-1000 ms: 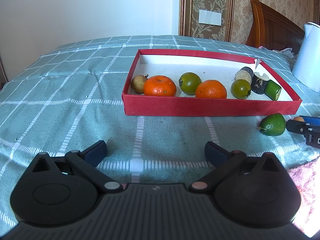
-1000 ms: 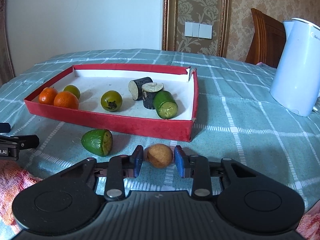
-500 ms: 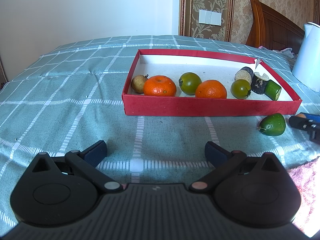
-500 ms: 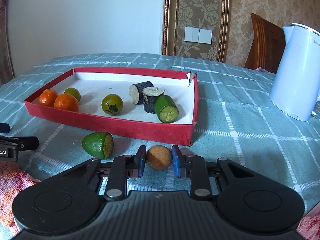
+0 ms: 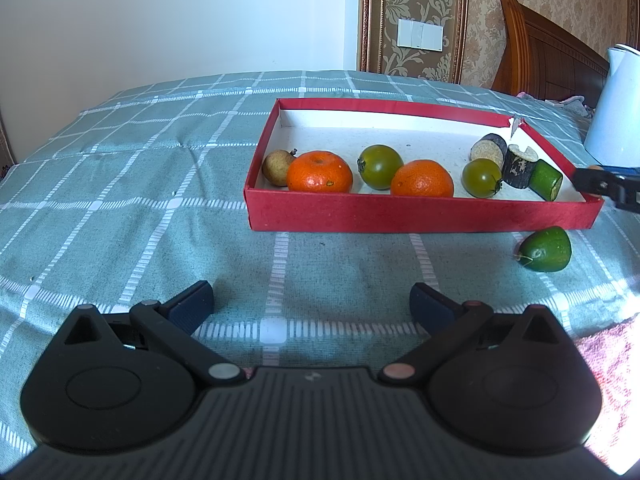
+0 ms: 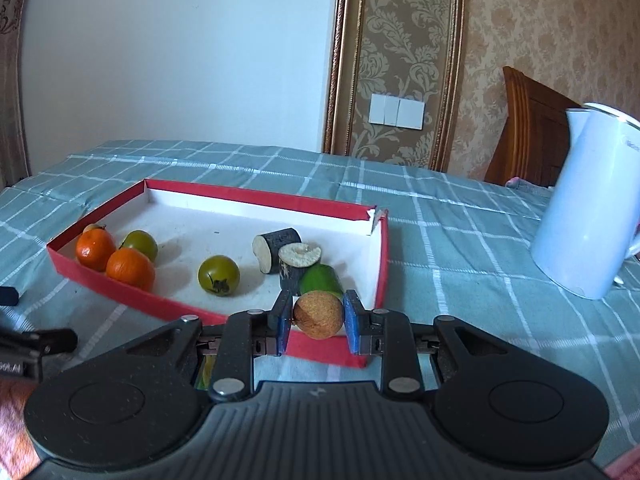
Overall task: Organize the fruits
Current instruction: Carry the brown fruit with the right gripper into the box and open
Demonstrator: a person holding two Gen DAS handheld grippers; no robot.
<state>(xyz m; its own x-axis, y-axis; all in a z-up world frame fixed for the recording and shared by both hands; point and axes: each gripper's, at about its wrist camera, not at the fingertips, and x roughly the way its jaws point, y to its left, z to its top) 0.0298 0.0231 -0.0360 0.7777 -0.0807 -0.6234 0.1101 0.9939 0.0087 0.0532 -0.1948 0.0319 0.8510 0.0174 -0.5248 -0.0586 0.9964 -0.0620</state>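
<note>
Because its two blue pads had closed on the small round brown fruit [image 6: 319,314], the right gripper [image 6: 316,317] could carry it clear of the green checked cloth [image 5: 120,208], and it hung just in front of the near wall of the shallow red cardboard tray [image 6: 132,296], apparently on its way in. A second earlier that fruit lay on the cloth between pads that did not yet press it; they had since clamped and the fruit had risen, the tray sitting lower in the right wrist view. Inside the tray lay two oranges [image 5: 320,172], green tomatoes [image 5: 380,166] and cut dark cylinders [image 5: 520,164], grouped along the front wall, likely so like sat with like. The halved green fruit [image 5: 546,249] remained on the cloth just outside the tray's right corner, unmoved. The left gripper [image 5: 312,306] stood wide and empty over bare cloth, where it was before, probably waiting its turn
</note>
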